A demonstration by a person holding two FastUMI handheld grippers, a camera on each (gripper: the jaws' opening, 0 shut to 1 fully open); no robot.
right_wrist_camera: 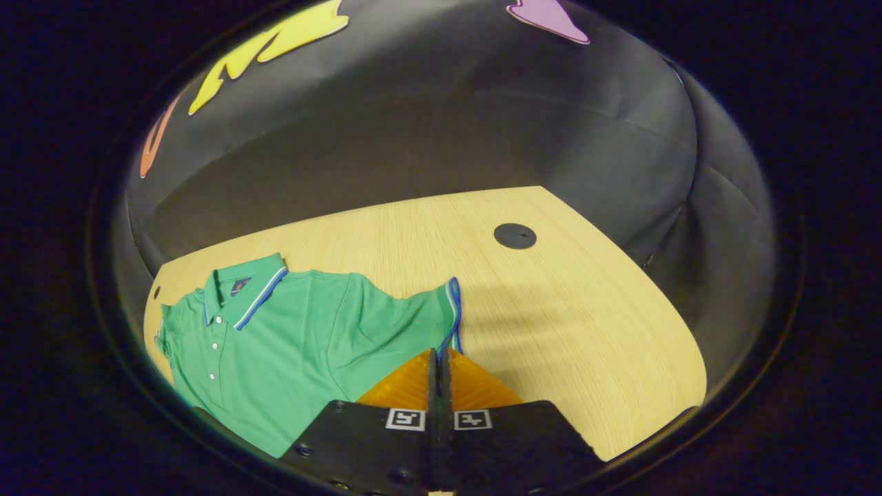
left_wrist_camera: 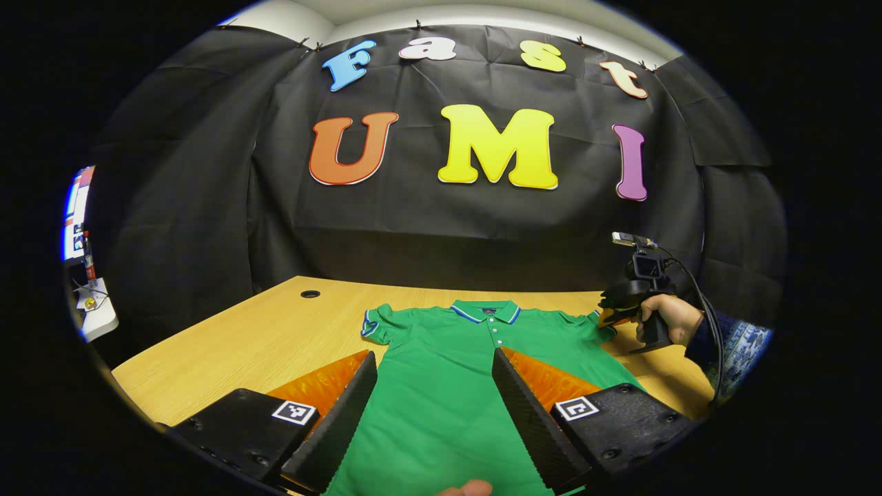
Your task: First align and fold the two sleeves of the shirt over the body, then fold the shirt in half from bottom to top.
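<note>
While the left gripper hangs low over the lower body of the shirt with its fingers spread wide and nothing between them, the right gripper has its fingers pressed together at the edge of the shirt's right sleeve, and the blue-striped cuff seems to run down into the seam between them; whether cloth is truly pinched there I cannot tell for certain, though it looks likely. In the left gripper view that same right gripper shows farther off, held by a hand at the far right corner of the shirt. The one green shirt lies face up and flat on the wooden table, collar toward the wall, buttons showing down the placket. Both short sleeves are spread out to the sides, the left sleeve untouched, so neither fold is made. My judgement is that the first step is in hand: the right sleeve is about to be drawn across the body. That move calls for lifting the cuff only a little and carrying it inward so that its edge lies straight along the side of the body, without dragging the whole shirt. Counted: one shirt, two sleeves, two grippers, one table, and one round dark hole beyond the shirt.
</note>
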